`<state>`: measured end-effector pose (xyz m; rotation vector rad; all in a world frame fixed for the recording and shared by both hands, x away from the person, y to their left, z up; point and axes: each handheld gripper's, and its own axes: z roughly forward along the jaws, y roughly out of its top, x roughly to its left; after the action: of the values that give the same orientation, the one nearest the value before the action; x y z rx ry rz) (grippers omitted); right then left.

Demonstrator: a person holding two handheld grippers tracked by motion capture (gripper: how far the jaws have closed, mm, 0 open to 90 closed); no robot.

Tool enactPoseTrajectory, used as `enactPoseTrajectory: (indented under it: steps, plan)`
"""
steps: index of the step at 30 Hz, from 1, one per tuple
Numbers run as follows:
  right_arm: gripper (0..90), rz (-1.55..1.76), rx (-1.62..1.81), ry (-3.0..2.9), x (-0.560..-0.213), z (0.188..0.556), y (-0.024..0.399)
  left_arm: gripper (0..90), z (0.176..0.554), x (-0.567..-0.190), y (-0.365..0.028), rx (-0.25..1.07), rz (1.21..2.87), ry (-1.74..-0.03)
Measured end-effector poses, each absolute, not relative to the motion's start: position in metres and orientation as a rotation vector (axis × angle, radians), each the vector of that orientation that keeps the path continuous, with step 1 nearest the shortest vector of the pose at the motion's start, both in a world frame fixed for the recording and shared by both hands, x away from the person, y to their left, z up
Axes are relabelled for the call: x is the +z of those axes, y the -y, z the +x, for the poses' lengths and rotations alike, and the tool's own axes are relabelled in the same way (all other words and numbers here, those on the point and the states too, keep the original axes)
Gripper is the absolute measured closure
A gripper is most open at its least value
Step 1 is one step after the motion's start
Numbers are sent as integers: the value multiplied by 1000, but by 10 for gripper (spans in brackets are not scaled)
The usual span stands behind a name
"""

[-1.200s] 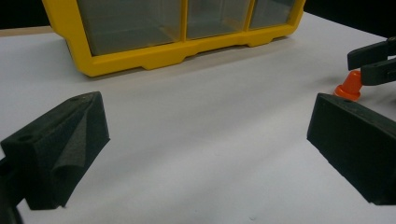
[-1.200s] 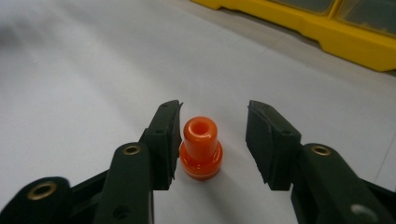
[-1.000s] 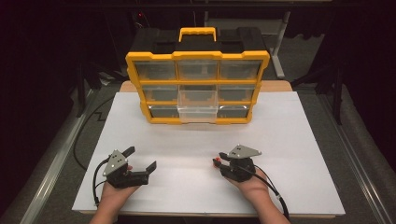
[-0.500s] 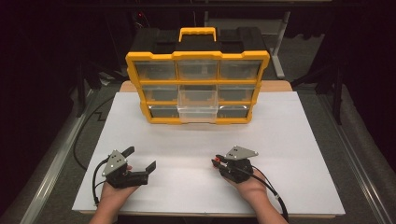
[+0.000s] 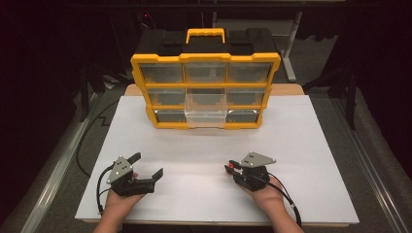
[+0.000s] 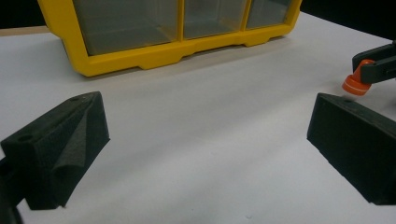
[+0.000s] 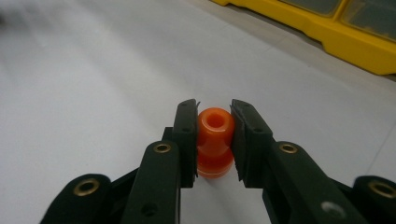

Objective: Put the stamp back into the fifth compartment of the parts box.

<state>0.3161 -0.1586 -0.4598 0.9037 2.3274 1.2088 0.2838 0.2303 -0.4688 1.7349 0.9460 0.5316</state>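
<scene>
Right now your R gripper is clamped on the small orange bobbin, jaws just closed in on it, low over the white sheet near its front edge. L gripper sits wide open w/ nothing in it. Yellow drawer organizer stands at the sheet's far end; the room behind is dark.

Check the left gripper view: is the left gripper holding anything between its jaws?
No: the left gripper has its jaws wide apart, with bare white table between them.
</scene>
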Motion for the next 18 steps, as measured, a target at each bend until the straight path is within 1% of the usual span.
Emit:
enactPoseTrajectory:
  steps: [13,18]
  plan:
    - [736,928,1192,-2353,-449,319,181,1,284,-468,-230,528,1716,-949]
    - [736,921,1121,-2421,-442,321,190,1,285,-468,-230,538,1713,-952]
